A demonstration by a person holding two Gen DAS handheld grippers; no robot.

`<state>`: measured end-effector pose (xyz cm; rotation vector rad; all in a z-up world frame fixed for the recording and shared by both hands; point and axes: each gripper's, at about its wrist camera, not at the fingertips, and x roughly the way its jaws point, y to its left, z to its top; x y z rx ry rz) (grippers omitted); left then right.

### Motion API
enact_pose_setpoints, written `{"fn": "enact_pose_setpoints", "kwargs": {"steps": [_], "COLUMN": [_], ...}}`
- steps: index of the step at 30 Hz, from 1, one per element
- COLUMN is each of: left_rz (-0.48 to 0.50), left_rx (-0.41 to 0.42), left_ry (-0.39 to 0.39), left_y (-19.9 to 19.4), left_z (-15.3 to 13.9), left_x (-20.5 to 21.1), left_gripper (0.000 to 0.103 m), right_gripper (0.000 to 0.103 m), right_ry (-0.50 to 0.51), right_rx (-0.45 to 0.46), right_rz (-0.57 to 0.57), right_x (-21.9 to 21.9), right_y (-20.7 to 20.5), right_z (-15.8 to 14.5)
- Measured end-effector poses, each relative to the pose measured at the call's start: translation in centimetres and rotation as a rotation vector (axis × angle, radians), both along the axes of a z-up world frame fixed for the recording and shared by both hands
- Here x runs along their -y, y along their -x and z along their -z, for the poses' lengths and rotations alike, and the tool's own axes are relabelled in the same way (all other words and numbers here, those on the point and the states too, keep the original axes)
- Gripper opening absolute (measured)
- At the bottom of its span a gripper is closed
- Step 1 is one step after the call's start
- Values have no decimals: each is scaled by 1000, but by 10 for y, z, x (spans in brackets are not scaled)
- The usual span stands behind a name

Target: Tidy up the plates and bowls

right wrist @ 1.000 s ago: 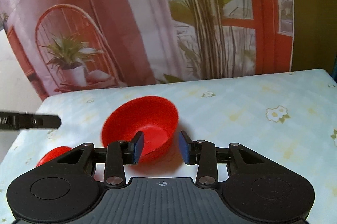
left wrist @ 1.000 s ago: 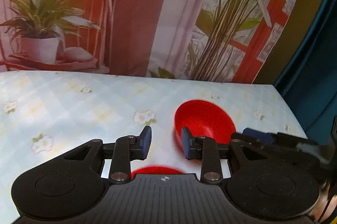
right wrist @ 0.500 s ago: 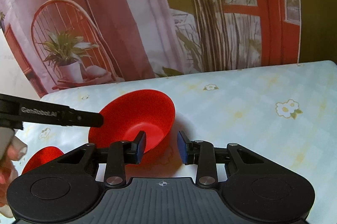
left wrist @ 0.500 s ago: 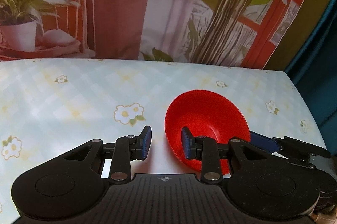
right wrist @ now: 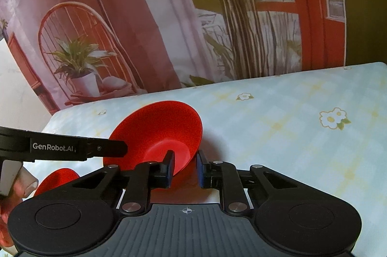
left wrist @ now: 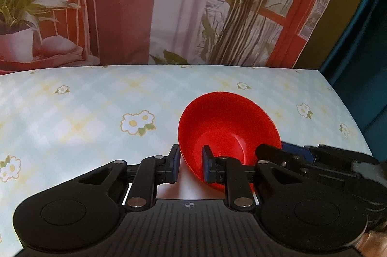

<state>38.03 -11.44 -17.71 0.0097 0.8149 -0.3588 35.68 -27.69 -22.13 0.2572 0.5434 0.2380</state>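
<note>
A red bowl [left wrist: 229, 126] rests on the flowered tablecloth, tilted. In the left wrist view my left gripper [left wrist: 189, 166] is open, its jaws astride the bowl's near left rim without visibly pinching it. In the right wrist view the bowl [right wrist: 157, 131] sits just ahead, and my right gripper [right wrist: 185, 168] is open with its jaws astride the bowl's right rim. The left gripper's finger [right wrist: 104, 148] reaches the bowl's left side there. A second red dish [right wrist: 56, 180] lies at the lower left, partly hidden.
The table [left wrist: 72, 116] carries a pale checked cloth with daisy prints. A printed backdrop [left wrist: 169, 3] of plants and curtains hangs right behind its far edge. The table's right edge [left wrist: 348, 107] drops off to a dark blue area.
Both grippers have moved in on the red bowl from either side, so that each now has the rim between its jaws. The bowl looks larger and closer in both views.
</note>
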Motion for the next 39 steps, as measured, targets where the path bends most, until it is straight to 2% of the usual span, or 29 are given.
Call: {"fn": "enact_pose_setpoints", "kwargs": {"steps": [25,34,39], "left_rz": [43,43,28], "left_rx": [114,170,184], "left_ry": [42,89,111], "left_y": [64,93,108], "left_z": [-47,-68,-70], "left_x": [-23,-37,-50], "left_gripper": [20,20,20], "right_gripper": [18,18,18], "right_ry": [58,99,115], "right_rx": [79,114,122], "right_rz": [-8,-24,-39], "right_x": [-15,-28,-38], "right_y": [50,73,81], "right_z": [-48,-78,-88]}}
